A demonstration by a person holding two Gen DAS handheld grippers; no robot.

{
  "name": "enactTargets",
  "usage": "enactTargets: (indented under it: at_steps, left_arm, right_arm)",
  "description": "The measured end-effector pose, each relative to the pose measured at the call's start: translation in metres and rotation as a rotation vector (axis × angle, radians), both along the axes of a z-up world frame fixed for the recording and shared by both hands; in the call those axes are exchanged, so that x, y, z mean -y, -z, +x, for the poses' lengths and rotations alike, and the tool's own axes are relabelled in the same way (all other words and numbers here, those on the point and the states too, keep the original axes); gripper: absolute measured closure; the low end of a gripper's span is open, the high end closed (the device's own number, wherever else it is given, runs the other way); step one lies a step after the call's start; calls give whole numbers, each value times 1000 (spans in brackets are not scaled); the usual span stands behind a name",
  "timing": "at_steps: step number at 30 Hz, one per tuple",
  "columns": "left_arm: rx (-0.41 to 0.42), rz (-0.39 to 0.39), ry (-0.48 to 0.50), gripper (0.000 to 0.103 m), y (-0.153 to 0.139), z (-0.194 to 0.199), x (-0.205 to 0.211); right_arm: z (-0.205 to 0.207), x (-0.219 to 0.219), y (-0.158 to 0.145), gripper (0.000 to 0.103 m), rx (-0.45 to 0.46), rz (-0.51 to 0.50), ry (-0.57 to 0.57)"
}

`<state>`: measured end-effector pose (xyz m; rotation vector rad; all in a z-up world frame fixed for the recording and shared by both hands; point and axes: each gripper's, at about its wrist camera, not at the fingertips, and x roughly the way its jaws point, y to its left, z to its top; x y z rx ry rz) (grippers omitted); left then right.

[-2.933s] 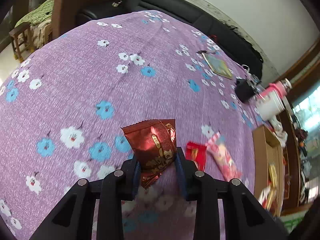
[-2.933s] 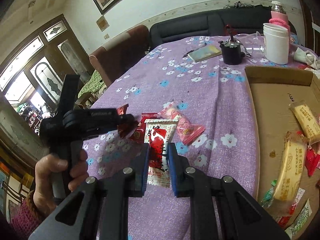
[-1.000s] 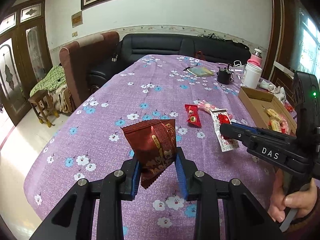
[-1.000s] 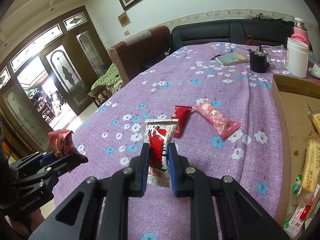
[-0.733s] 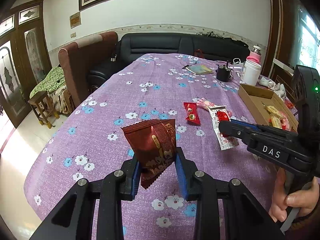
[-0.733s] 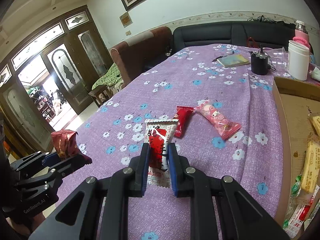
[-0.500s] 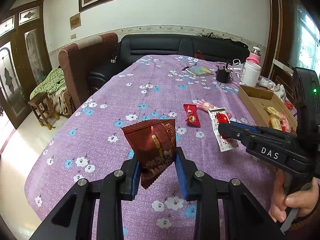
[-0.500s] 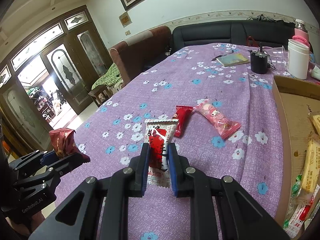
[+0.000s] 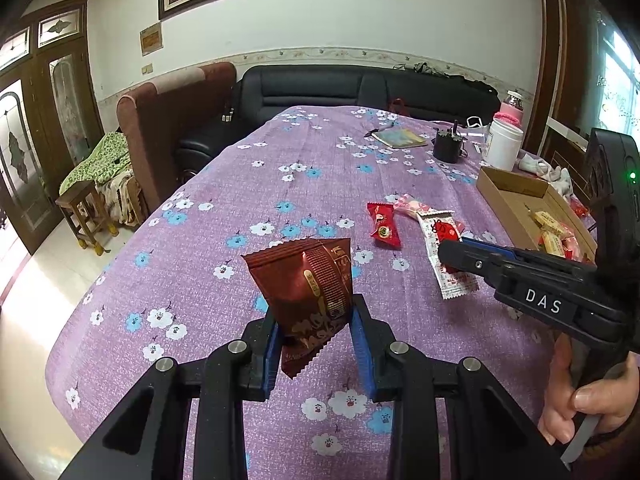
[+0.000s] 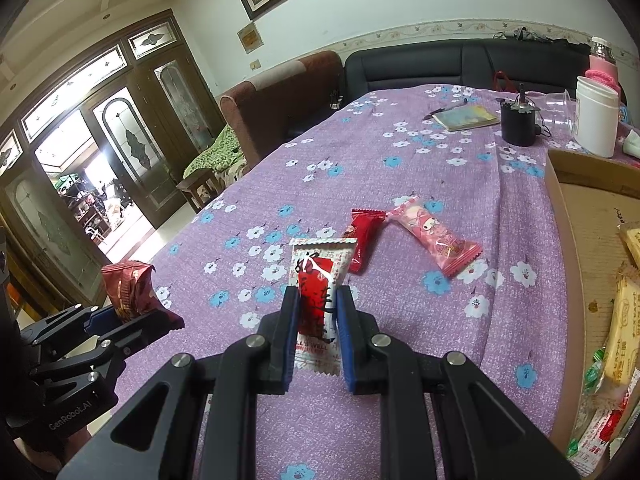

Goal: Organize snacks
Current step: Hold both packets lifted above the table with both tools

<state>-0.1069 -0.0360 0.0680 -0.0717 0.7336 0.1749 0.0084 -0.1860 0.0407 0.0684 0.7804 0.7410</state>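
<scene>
Left wrist, left claw [image 9: 316, 346] pinching crinkled maroon foil packet [image 9: 307, 292], right claw [image 10: 318, 332] pinching flat white-red sachet [image 10: 320, 300].

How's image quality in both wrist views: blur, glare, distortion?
Left wrist: sharp, strong fisheye bending, dark corners, the floor washed out by daylight. Right wrist: sharp too, the doorway blown out, mild shine on the white-and-red packet held in the right tongs.

Glossy foil packet [image 9: 308, 280], woven tablecloth [image 9: 240, 184]
</scene>
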Motion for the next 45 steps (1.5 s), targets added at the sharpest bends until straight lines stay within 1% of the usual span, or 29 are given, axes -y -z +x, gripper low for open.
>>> enactTargets:
  at_steps: [11, 45]
  left_arm:
    - [3, 21, 2, 70, -3, 1, 1]
    - [-5, 17, 10, 70, 1, 3, 3]
  right_arm:
    - [2, 2, 0, 85, -7, 4, 4]
    - [2, 3, 1, 85, -13, 4, 11]
